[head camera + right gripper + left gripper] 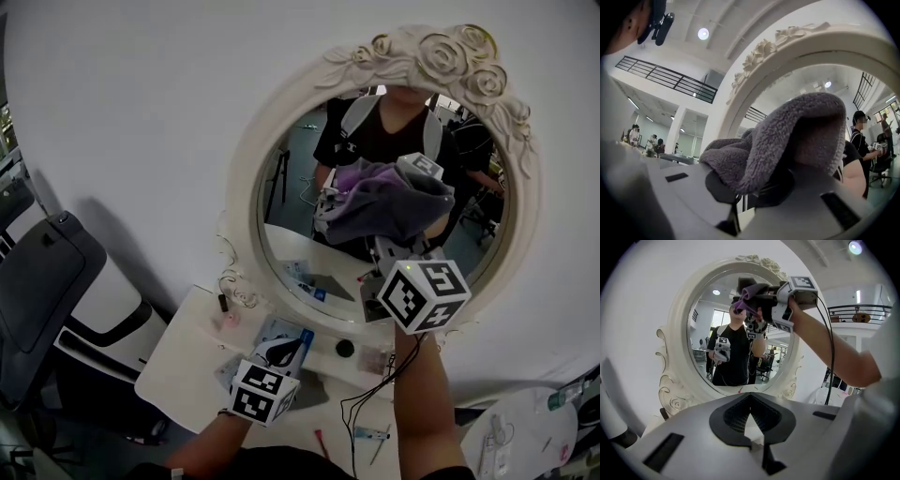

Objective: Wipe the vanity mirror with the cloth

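Note:
An oval vanity mirror (246, 187) in a white frame with carved roses hangs on the white wall. My right gripper (403, 239) is raised in front of the glass and is shut on a bunched grey-purple cloth (389, 202), which lies against the upper right part of the glass. In the right gripper view the cloth (787, 136) drapes over the jaws of the right gripper (740, 197), close under the mirror frame (787, 47). My left gripper (281, 356) is low over the vanity table, shut and holding nothing. The left gripper (752, 437) faces the mirror (717, 324), with the cloth (750, 291) showing near the top.
A white vanity table (178, 356) below the mirror holds small items, a black round cap (345, 348) and pens. A black cable (370, 394) hangs from my right arm. A dark chair (37, 291) stands at the left. A white round table (525, 436) is at lower right.

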`<action>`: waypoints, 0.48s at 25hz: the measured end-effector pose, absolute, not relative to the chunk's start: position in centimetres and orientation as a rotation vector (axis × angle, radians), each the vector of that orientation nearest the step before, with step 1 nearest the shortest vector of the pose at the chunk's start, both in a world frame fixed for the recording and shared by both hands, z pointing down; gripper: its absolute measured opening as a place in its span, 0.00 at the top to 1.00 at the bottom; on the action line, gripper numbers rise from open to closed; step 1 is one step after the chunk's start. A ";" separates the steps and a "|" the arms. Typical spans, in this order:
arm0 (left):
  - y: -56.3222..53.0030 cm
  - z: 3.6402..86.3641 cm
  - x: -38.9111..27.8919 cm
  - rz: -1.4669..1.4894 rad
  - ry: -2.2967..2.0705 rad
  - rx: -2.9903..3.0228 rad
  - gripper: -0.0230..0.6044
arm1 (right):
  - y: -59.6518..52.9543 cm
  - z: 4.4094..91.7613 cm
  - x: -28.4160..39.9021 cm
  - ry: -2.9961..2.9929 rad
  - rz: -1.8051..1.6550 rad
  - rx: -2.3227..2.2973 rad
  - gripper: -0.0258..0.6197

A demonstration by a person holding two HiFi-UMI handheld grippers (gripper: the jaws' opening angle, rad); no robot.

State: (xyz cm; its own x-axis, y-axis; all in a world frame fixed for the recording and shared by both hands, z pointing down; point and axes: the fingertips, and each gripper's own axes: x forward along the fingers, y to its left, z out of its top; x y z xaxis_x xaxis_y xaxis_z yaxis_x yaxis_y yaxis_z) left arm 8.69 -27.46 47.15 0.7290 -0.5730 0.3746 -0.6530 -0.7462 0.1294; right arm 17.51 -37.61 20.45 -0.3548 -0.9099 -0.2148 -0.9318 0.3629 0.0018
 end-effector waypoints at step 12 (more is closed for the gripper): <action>-27.6 47.9 8.8 0.477 -0.964 2.663 0.95 | -37.8 32.5 18.0 2.461 -0.018 -1.782 0.92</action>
State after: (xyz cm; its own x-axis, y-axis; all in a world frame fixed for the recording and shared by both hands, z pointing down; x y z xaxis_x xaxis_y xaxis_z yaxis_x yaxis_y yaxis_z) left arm 8.77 -27.55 47.86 0.7244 -0.5671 0.3920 -0.6557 -0.7424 0.1374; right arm 17.99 -37.81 32.53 -0.3085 -0.9481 -0.0768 -0.9469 0.3138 -0.0700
